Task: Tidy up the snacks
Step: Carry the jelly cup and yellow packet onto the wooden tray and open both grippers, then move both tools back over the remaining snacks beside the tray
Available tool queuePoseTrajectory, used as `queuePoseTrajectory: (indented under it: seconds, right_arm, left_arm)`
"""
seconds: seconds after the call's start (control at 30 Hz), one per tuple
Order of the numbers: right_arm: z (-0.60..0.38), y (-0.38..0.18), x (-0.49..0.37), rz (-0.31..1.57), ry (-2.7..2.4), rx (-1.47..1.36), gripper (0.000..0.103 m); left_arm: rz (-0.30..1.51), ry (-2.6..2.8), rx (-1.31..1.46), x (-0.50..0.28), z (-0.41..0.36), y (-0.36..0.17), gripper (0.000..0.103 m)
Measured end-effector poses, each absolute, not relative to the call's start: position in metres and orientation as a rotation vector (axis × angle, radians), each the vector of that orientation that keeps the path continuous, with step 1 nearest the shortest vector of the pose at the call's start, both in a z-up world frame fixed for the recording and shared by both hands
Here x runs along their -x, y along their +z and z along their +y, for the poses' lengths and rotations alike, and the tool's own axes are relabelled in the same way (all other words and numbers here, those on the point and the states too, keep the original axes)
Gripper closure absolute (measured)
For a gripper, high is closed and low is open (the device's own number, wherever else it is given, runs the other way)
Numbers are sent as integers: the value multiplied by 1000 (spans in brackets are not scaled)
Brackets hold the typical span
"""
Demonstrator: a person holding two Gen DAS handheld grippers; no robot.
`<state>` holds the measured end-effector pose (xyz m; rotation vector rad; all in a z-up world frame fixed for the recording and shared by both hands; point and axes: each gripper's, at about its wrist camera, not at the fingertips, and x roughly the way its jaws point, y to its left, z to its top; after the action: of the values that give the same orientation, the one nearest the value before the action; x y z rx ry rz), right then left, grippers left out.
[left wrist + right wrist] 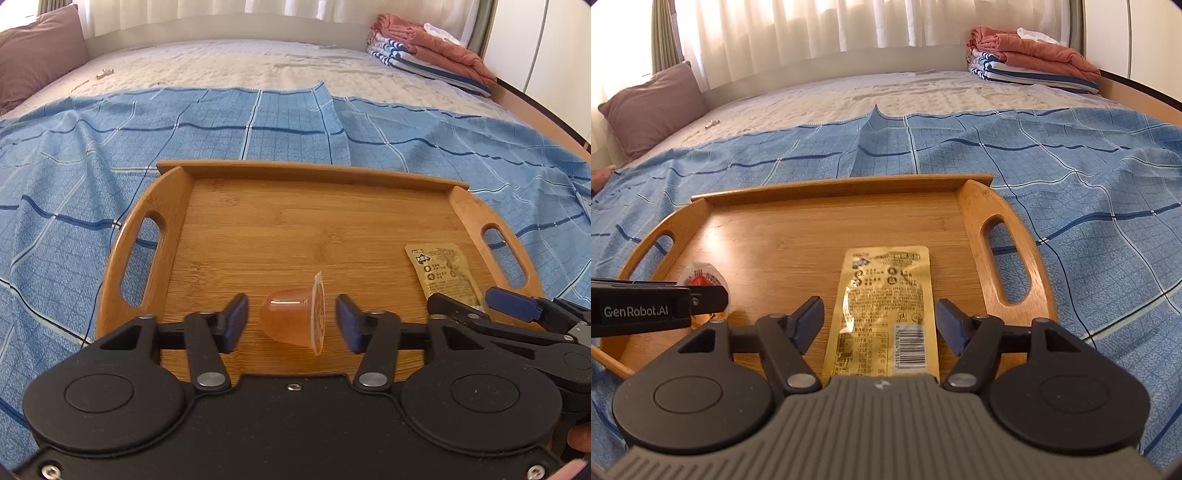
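An orange jelly cup lies on its side on the wooden tray, foil lid facing right. My left gripper is open around it, with a clear gap between each blue pad and the cup. A gold snack packet lies flat on the tray, back side up with a barcode. My right gripper is open, its pads standing off both edges of the packet. The packet and the right gripper also show at the right of the left wrist view. The jelly cup peeks from behind the left gripper's finger.
The tray rests on a blue checked cloth spread over a bed. A mauve pillow lies at the far left, folded striped and coral bedding at the far right. Curtains hang behind the bed. A small metal object lies on the mattress.
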<state>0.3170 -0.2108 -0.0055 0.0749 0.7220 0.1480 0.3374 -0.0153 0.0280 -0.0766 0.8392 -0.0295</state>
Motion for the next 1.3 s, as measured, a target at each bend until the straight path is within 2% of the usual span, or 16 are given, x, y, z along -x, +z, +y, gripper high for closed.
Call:
queuePoseTrajectory:
  seconds: [0.1, 0.3, 0.7, 0.8, 1.3]
  right_arm:
    - [-212, -1, -313, 716, 147, -79, 21]
    - [-216, 19, -294, 691, 152, -57, 14]
    - [-230, 48, -207, 623, 217, -98, 5]
    - [-231, 46, -180, 598, 241, -121, 2]
    - [-226, 14, -76, 544, 214, -99, 1]
  left_arm:
    - [809, -40, 46, -329, -17, 37, 23]
    - [761, -90, 56, -302, -10, 61, 13]
    - [629, -152, 36, -189, 5, 87, 8]
    - [602, -156, 38, -160, 7, 87, 7]
    - [565, -158, 21, -50, 14, 56, 5]
